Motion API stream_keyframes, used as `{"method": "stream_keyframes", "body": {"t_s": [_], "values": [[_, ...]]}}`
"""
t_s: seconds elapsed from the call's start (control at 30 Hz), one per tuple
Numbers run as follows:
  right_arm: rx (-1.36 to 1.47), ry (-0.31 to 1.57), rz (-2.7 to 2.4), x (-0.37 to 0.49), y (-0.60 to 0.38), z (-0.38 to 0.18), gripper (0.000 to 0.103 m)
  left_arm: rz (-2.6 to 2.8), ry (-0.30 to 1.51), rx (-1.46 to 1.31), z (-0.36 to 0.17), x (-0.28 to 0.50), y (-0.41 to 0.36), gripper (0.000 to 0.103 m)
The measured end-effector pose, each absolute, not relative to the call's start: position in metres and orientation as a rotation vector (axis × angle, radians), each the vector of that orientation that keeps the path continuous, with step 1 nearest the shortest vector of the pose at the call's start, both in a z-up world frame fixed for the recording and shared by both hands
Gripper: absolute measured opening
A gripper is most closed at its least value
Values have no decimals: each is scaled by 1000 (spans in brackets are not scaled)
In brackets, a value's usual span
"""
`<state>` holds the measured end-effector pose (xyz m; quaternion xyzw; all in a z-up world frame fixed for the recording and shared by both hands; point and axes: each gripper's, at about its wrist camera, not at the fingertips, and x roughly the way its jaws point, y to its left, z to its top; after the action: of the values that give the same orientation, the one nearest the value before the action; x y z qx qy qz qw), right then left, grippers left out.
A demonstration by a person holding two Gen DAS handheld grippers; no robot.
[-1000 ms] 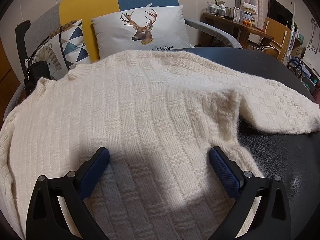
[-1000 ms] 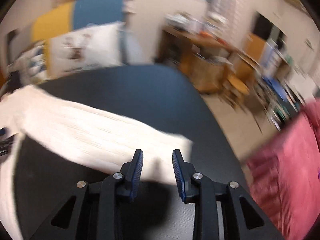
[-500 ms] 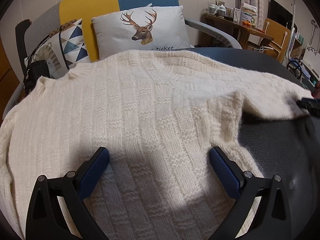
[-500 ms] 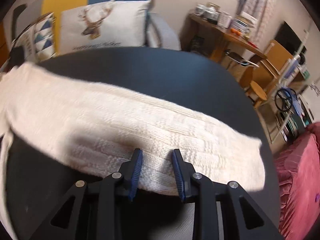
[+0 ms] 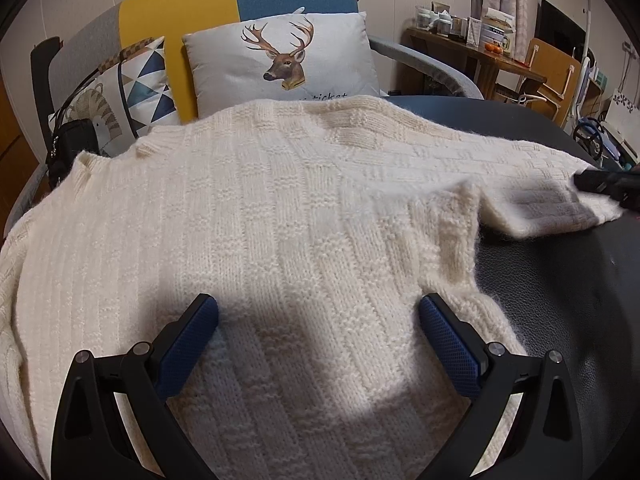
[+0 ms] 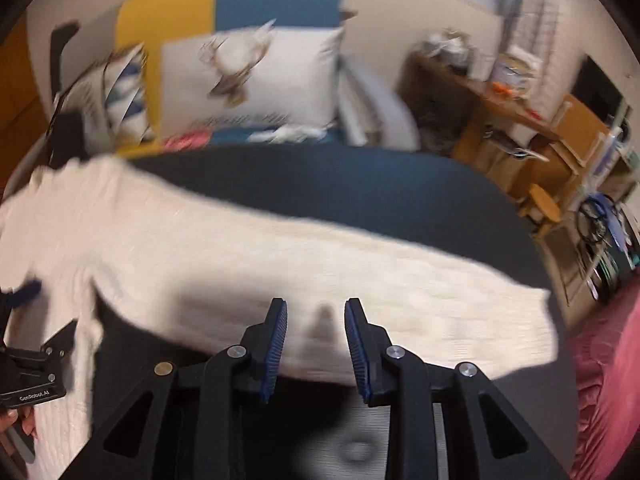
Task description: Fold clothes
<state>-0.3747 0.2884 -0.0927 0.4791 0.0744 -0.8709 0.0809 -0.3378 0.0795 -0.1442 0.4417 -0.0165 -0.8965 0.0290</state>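
One cream sweater [image 5: 280, 220], dark table [image 5: 560, 300]

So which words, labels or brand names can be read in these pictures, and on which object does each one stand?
"ticket": on the deer cushion, printed below the deer; the sweater hides whatever precedes it.
"GenRobot.AI": on the body of the left tongs, seen from the right wrist.
Labels on the desk items: too small to read.

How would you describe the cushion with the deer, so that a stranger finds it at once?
Find the yellow-and-blue sofa behind the cream knitted sweater. Two cushions lean against its back. The pale grey deer cushion shows an antlered head, while its left neighbour, the triangle-patterned cushion, shows blue triangles.
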Motion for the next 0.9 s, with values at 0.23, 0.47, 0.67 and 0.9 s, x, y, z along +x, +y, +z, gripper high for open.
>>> {"method": "stream_keyframes", "body": {"t_s": [0.23, 0.47, 0.67, 0.9], "values": [[1431, 159, -2680, -393, 298, -116, 30, -2767, -47, 1365, -145, -337, 78, 102], [1422, 158, -2711, -408, 306, -117, 30, -2769, -42, 1376, -144, -338, 78, 102], [1306, -67, -2641, -382, 287, -81, 31, -2762, -42, 1389, -142, -338, 79, 102], [1295, 211, -2465, -371, 185, -80, 30, -2780, -27, 1480, -135, -323, 77, 102]]}}
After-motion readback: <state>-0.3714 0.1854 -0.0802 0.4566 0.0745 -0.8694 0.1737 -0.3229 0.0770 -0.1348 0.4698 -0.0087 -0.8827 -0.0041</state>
